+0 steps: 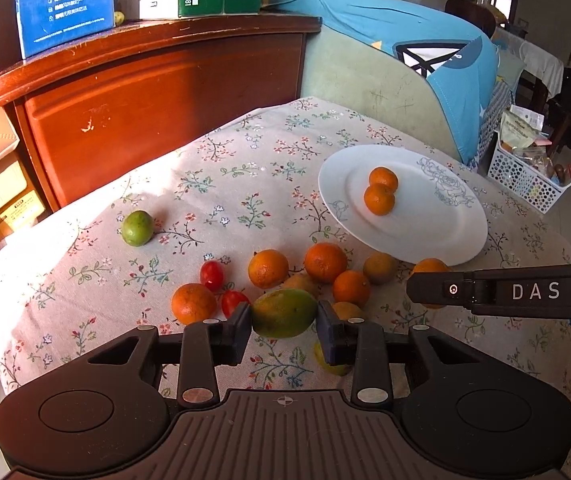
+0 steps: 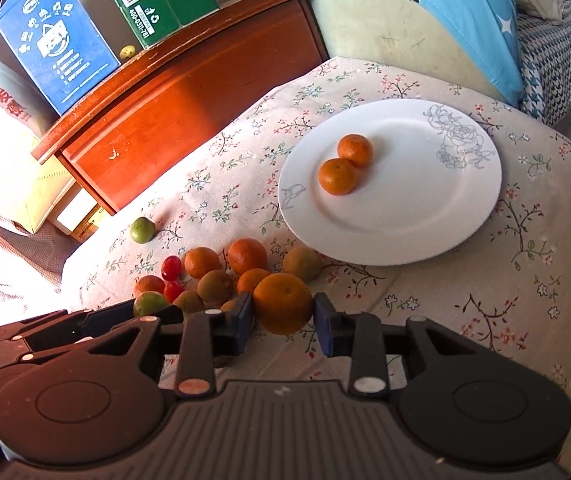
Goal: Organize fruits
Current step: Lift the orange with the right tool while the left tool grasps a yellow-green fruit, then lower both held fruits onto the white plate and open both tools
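Left wrist view:
Your left gripper: pads pinched on the green-orange mango, one pad on each end of it.
Mango: on the near side of the white plate, well short of the rim, at the front of the loose fruit pile.
Plate: flat on the floral tablecloth, with two small oranges touching each other on it.
Loose pile: oranges and two red cherry tomatoes between the mango and the plate's near rim.
Green fruit: alone, well left of the plate.
Your right gripper: reaching in from the right, just below the plate's near rim; from here you can't see what its tips are on.

Right wrist view:
Your right gripper: pads pressed on a big orange, left and right of it.
Big orange: just off the plate's near-left rim, not on it.
Plate: the same two small oranges left of its centre.
Pile: oranges, brownish fruit and the tomatoes bunched left of the plate's near rim; the brownish one sits closest to the rim.
Green fruit: well left of the plate.
Your left gripper: low on the left, its tips partly hidden, possibly with a green-orange fruit at them.
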### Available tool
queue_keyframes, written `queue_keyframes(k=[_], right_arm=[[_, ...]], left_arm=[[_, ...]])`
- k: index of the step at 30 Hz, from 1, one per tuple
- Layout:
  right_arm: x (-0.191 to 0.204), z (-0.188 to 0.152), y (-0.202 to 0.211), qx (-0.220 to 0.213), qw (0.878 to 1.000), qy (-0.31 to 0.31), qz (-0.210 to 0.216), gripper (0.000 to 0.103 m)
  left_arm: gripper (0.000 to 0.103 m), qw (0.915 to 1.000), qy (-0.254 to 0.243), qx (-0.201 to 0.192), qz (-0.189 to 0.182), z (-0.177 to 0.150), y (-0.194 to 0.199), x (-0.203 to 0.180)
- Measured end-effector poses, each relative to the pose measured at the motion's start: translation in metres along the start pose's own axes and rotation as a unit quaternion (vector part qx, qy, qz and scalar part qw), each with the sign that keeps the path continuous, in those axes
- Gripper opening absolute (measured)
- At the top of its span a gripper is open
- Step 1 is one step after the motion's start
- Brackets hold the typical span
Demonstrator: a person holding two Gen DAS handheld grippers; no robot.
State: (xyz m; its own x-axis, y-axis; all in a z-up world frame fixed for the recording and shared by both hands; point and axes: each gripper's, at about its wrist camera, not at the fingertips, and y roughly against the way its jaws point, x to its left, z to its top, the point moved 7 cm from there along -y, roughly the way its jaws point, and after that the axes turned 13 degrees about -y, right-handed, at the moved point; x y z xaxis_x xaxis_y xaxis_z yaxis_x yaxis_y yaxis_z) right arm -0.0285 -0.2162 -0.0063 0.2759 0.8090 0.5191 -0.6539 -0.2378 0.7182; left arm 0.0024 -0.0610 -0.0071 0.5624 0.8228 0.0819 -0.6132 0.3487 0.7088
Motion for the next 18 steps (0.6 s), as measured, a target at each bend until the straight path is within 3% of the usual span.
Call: queue_keyframes(k=[18], right_arm=[[-0.024,0.096,0.028,-0.070,0.998,-0.009,0.001,0.033]], left_arm=[[0.032,0.9976,-0.017,-0.046,-0.048,0.077,-0.028,-0.034]])
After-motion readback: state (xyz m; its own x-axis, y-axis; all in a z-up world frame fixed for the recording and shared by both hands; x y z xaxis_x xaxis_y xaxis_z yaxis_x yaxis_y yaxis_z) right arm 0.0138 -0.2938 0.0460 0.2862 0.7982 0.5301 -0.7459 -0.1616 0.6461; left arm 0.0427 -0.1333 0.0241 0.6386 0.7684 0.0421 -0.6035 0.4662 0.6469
